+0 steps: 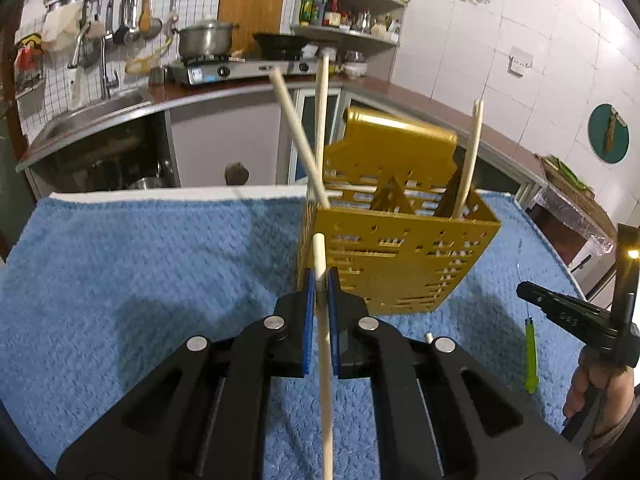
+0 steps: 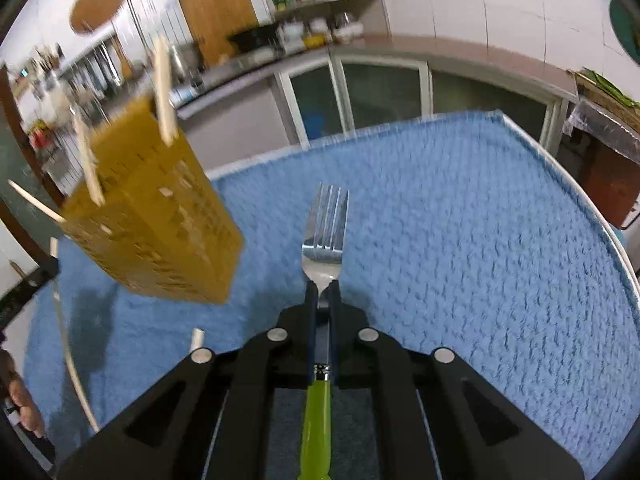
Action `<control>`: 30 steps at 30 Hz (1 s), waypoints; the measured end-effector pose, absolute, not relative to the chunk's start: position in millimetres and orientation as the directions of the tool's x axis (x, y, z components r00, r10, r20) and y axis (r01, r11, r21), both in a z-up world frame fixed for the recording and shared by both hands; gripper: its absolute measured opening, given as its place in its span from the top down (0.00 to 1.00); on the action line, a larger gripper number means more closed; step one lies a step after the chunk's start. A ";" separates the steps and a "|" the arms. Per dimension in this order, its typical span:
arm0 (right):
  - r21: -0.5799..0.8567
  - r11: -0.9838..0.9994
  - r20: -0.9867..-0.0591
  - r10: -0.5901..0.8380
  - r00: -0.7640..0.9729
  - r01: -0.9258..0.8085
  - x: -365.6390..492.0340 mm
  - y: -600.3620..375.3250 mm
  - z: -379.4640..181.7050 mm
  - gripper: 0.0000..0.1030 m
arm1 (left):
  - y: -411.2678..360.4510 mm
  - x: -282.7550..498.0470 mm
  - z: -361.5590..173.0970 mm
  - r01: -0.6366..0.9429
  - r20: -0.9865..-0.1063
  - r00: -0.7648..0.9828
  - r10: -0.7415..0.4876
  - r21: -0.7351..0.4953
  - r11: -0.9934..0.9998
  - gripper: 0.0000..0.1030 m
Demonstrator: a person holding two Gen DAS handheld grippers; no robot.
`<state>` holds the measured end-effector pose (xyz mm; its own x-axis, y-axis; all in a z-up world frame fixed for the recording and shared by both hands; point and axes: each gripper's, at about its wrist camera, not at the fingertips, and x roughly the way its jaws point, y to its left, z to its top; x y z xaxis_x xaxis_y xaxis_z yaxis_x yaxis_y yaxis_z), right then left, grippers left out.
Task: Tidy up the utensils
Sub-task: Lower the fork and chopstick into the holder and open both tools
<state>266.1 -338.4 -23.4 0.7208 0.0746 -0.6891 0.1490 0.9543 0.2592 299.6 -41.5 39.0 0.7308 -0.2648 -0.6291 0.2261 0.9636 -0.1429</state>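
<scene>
- The utensil holder (image 1: 404, 248) is a gold, boxy plastic caddy with slotted, perforated walls and inner dividers; a solid tab rises from its back wall. It stands on the blue towel (image 1: 140, 272) that covers the table, near the towel's far edge.
- 2 pale wooden chopsticks (image 1: 298, 136) lean crossed out of the holder's left compartment, and a thinner pair (image 1: 472, 152) stands in the right compartment, bowed together at the top.
- The left gripper (image 1: 319, 280) has its blue-padded jaws closed narrow on 1 more chopstick (image 1: 325, 380). That stick runs back between the arms toward the camera, and its blunt end sits just short of the holder's front left corner.
- The right gripper (image 2: 323, 292) is clamped on the metal neck of a fork (image 2: 325, 228). The fork has 4 bright steel tines pointing away from the camera and a lime-green handle (image 2: 317, 428) trailing back under the gripper.
- In the right wrist view the fork is above the towel's middle, to the right of the holder; that view is blurred.
- A short pale stick end (image 2: 197, 338) shows on the towel near the holder's base.
</scene>
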 end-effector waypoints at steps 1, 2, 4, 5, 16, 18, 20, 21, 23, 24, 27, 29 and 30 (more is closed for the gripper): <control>0.270 0.953 -0.665 0.079 0.743 0.140 261.0 -338.3 -17.7 0.94 | -41.0 297.5 42.6 0.227 -0.620 0.737 -0.268 -0.146 0.963 0.95; 0.278 0.951 -0.647 0.083 0.758 0.133 257.5 -338.0 -14.3 0.94 | -40.3 295.3 47.8 0.229 -0.608 0.746 -0.271 -0.148 0.962 0.95; 0.301 0.948 -0.592 0.100 0.800 0.104 247.8 -336.1 -1.7 0.94 | -39.5 290.7 58.8 0.233 -0.582 0.765 -0.276 -0.149 0.961 0.95; 0.306 0.947 -0.570 0.103 0.815 0.094 244.2 -335.0 3.4 0.94 | -39.5 288.8 63.2 0.236 -0.570 0.773 -0.279 -0.150 0.960 0.96; 0.311 0.950 -0.339 0.123 0.933 -0.012 231.5 -316.6 54.1 0.94 | -37.5 267.2 123.8 0.288 -0.423 0.843 -0.333 -0.167 0.943 0.95; 0.314 0.949 -0.303 0.125 0.945 -0.025 236.3 -311.6 62.1 0.94 | -39.8 265.1 135.9 0.296 -0.393 0.857 -0.335 -0.158 0.942 0.96; 0.317 0.947 -0.251 0.130 0.959 -0.045 242.3 -306.2 70.6 0.94 | -40.9 265.5 147.6 0.301 -0.362 0.869 -0.336 -0.151 0.942 0.96; 0.320 0.946 -0.231 0.134 0.964 -0.055 244.1 -304.5 74.2 0.94 | -41.4 266.0 152.8 0.301 -0.348 0.876 -0.335 -0.149 0.942 0.96; 0.320 0.945 -0.187 0.136 0.973 -0.070 247.9 -298.4 81.7 0.94 | -42.3 269.3 163.5 0.297 -0.317 0.890 -0.329 -0.147 0.944 0.96; 0.319 0.944 -0.162 0.138 0.977 -0.080 252.1 -294.9 85.9 0.94 | -43.0 272.7 168.0 0.293 -0.301 0.896 -0.325 -0.147 0.945 0.96; 0.308 0.946 -0.115 0.147 0.982 -0.106 264.2 -285.3 94.5 0.94 | -48.7 284.6 180.0 0.291 -0.256 0.913 -0.318 -0.140 0.946 0.96; 0.296 0.948 -0.091 0.146 0.985 -0.113 274.4 -280.3 98.8 0.94 | -56.7 295.9 187.6 0.284 -0.220 0.928 -0.303 -0.112 0.952 0.96; 0.296 0.948 -0.083 0.146 0.986 -0.115 278.2 -277.8 100.4 0.94 | -58.4 300.2 189.8 0.283 -0.209 0.931 -0.300 -0.108 0.953 0.96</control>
<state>278.2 -277.8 100.4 0.9859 0.1458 -0.0827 -0.1154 0.9483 0.2956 300.2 -58.4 189.8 0.9305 -0.3005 -0.2094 0.2835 0.9529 -0.1077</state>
